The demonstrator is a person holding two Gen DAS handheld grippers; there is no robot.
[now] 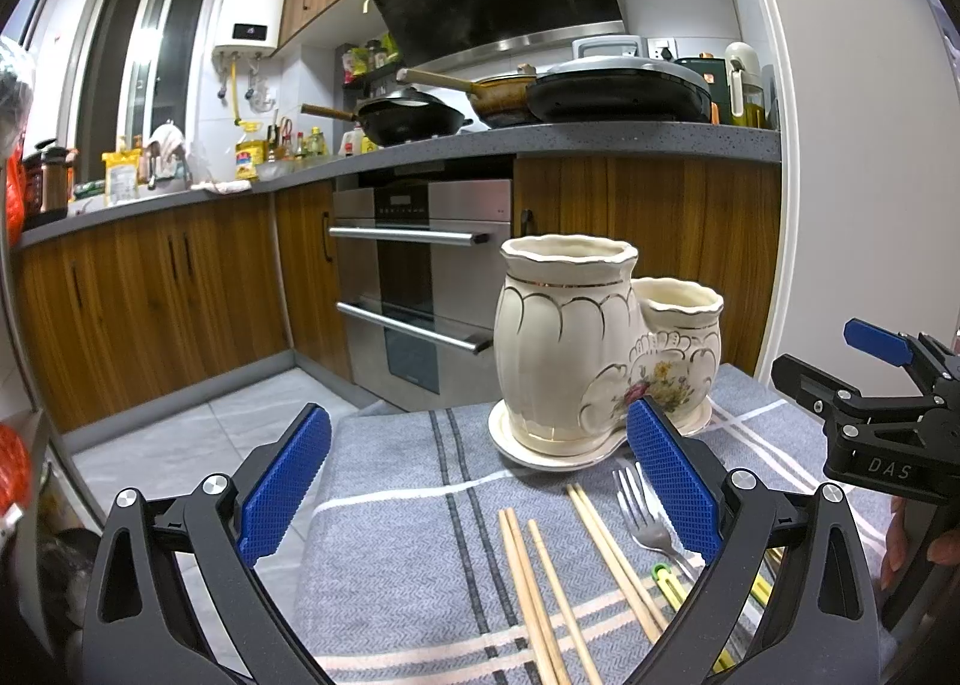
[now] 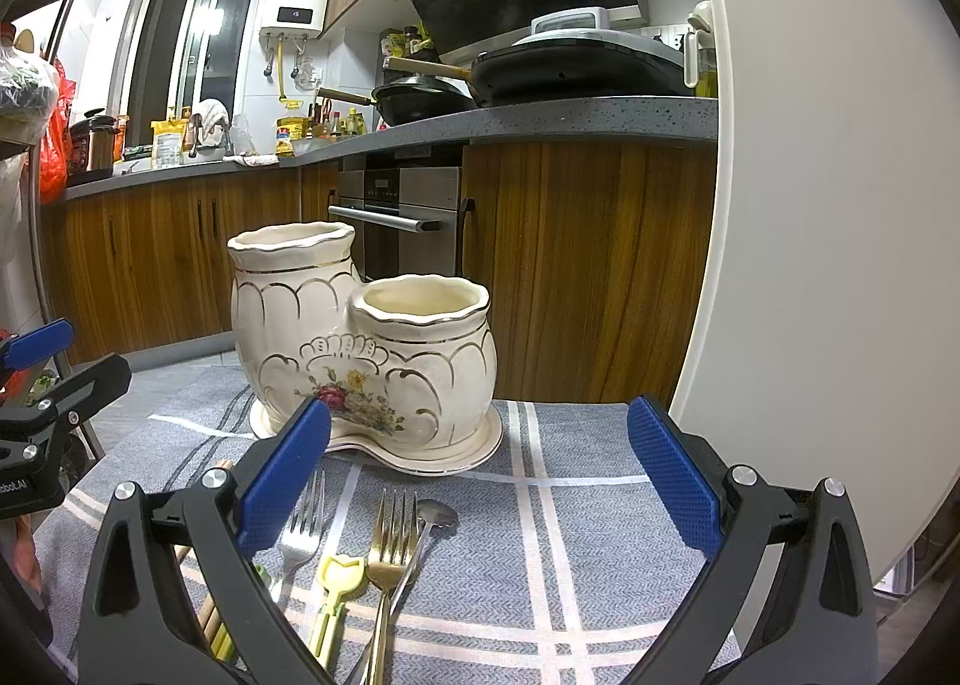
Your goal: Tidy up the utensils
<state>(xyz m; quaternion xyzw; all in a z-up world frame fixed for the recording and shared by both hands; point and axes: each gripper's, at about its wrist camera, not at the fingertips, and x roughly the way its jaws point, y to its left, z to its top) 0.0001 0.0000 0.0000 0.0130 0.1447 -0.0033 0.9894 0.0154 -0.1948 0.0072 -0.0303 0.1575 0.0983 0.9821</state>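
Left gripper (image 1: 480, 475) gaped wide over chopsticks (image 1: 540, 583); right gripper (image 2: 480, 475) likewise wide, empty, above forks (image 2: 390, 547) (ceramic holder (image 2: 360, 343) just beyond, on striped cloth (image 2: 576, 535)).

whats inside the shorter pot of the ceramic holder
From the right wrist view, the shorter pot shows only bare cream inner wall near its rim, with no utensil sticking out. Its bottom is hidden by the front wall, so small contents cannot be ruled out.
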